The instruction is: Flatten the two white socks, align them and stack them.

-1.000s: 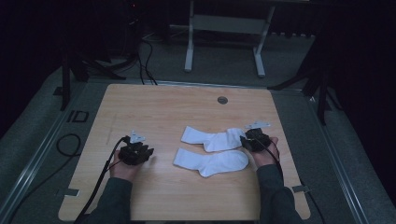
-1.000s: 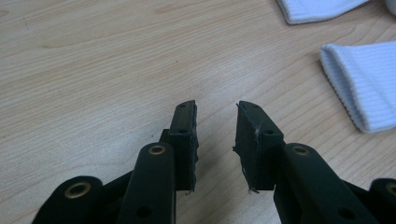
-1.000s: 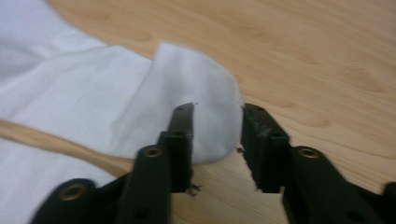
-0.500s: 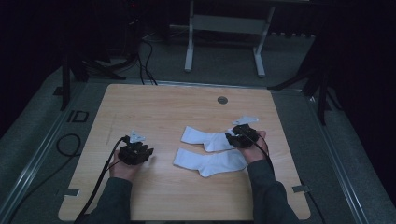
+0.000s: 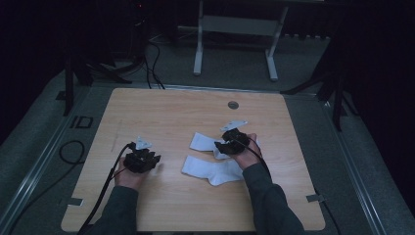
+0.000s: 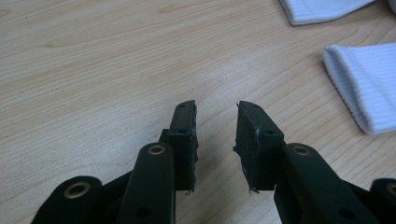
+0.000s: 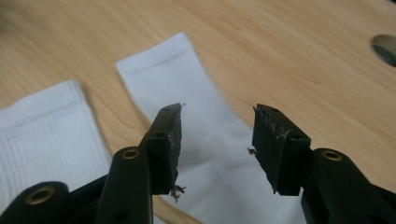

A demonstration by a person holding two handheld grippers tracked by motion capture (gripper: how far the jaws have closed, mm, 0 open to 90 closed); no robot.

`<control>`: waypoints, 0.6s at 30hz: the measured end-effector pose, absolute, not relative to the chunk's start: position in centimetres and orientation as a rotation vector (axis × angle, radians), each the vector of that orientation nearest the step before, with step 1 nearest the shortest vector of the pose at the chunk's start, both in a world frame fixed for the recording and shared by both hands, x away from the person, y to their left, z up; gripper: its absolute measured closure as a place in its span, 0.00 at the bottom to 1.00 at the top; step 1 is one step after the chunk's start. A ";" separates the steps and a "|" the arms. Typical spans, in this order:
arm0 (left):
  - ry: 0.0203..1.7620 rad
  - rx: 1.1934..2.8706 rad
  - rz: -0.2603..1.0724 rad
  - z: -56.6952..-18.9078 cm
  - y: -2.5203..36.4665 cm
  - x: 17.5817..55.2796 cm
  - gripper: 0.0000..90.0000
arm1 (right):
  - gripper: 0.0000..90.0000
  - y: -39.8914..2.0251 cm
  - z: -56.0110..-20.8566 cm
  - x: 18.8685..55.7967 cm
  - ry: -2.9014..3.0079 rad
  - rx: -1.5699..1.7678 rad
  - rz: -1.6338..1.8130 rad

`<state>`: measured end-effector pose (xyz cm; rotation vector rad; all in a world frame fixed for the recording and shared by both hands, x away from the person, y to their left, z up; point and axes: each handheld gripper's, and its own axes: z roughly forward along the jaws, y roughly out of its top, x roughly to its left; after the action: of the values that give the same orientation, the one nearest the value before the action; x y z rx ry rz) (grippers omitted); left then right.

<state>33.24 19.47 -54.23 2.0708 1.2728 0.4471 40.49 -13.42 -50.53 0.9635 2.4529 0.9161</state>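
Two white socks lie side by side on the wooden table (image 5: 166,112): a far sock (image 5: 201,141) and a near sock (image 5: 208,169). My right gripper (image 5: 222,143) hovers over the middle of the far sock (image 7: 163,70). Its jaws have just been opening and stand open, with the sock lying below the gap (image 7: 217,112) and the pads not pressing on it. The near sock's ribbed cuff (image 7: 42,126) lies to the left. My left gripper (image 5: 152,159) rests open on bare wood (image 6: 217,109), with both sock cuffs (image 6: 364,84) off to its upper right.
A round cable hole (image 5: 233,105) sits near the table's far edge. A black cable (image 5: 105,188) trails from the left gripper off the near left corner. Metal stand legs (image 5: 198,58) rise on the dark floor beyond the table.
The right hand has moved left along the far sock, from its right end toward its middle. The left hand has stayed put.
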 end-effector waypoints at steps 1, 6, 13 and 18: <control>1.273 2.071 0.448 -54.2 19.5 33.2 0.76 | 0.57 -13.1 -50.7 40.4 2.463 0.957 0.912; 1.271 2.071 0.450 -54.2 19.4 33.2 0.76 | 0.54 -12.1 -51.3 40.2 2.510 0.921 0.892; 1.273 2.069 0.447 -54.3 19.4 33.2 0.76 | 0.51 -11.3 -51.9 40.1 2.553 0.885 0.874; 1.272 2.070 0.449 -54.2 19.4 33.2 0.76 | 0.58 -9.7 -52.1 40.3 2.561 0.829 0.841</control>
<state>33.19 19.39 -54.25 2.0704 1.2716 0.4491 40.27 -9.75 -52.08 0.8293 2.5608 0.8412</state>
